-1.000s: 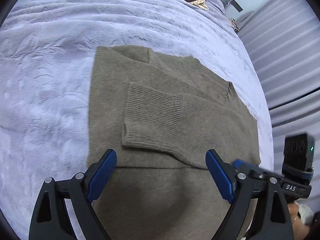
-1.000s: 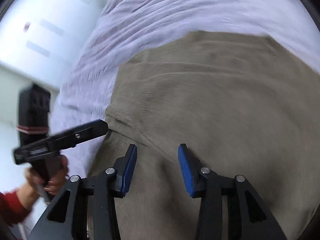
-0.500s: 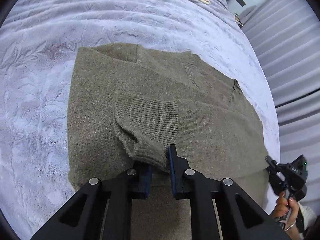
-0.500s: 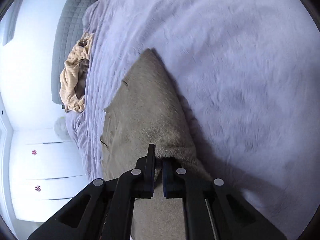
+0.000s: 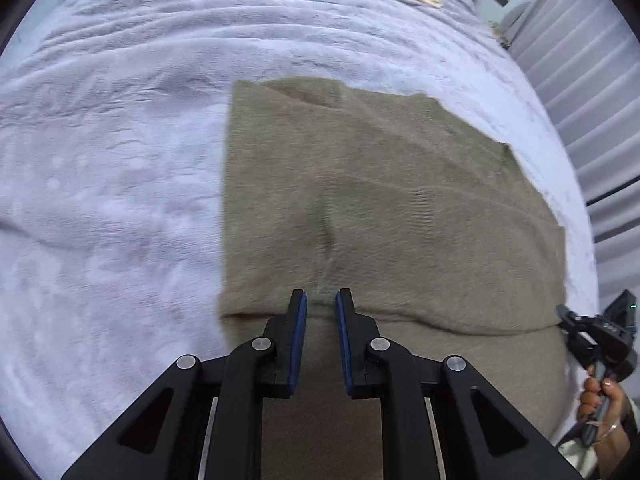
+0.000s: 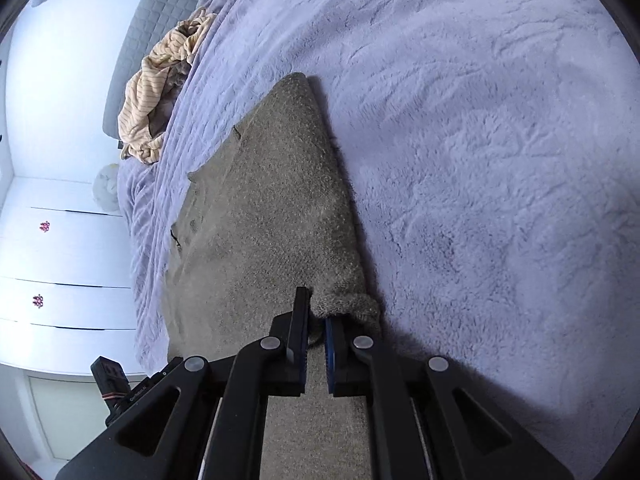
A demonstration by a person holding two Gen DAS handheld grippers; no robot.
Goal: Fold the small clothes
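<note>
An olive-green knit sweater [image 5: 380,208] lies folded on a lavender blanket [image 5: 112,184]; its lower part is doubled over the body, with the fold edge just ahead of my left fingertips. My left gripper [image 5: 321,300] sits at that fold edge, jaws slightly apart, with nothing visibly pinched between them. In the right wrist view the sweater [image 6: 264,208] runs away from me, and my right gripper [image 6: 316,322] is shut on its near right corner. The right gripper also shows in the left wrist view [image 5: 592,332], held in a hand.
A striped beige garment [image 6: 168,80] is heaped near the grey headboard [image 6: 156,12]. White drawers [image 6: 60,264] stand left of the bed. Pleated curtains [image 5: 592,88] hang on the bed's right side. The blanket spreads wide on both sides of the sweater.
The lower part of the sweater has been folded up over the cuffed sleeve, which is now hidden. My left jaws have parted slightly. The right gripper stays shut on the corner.
</note>
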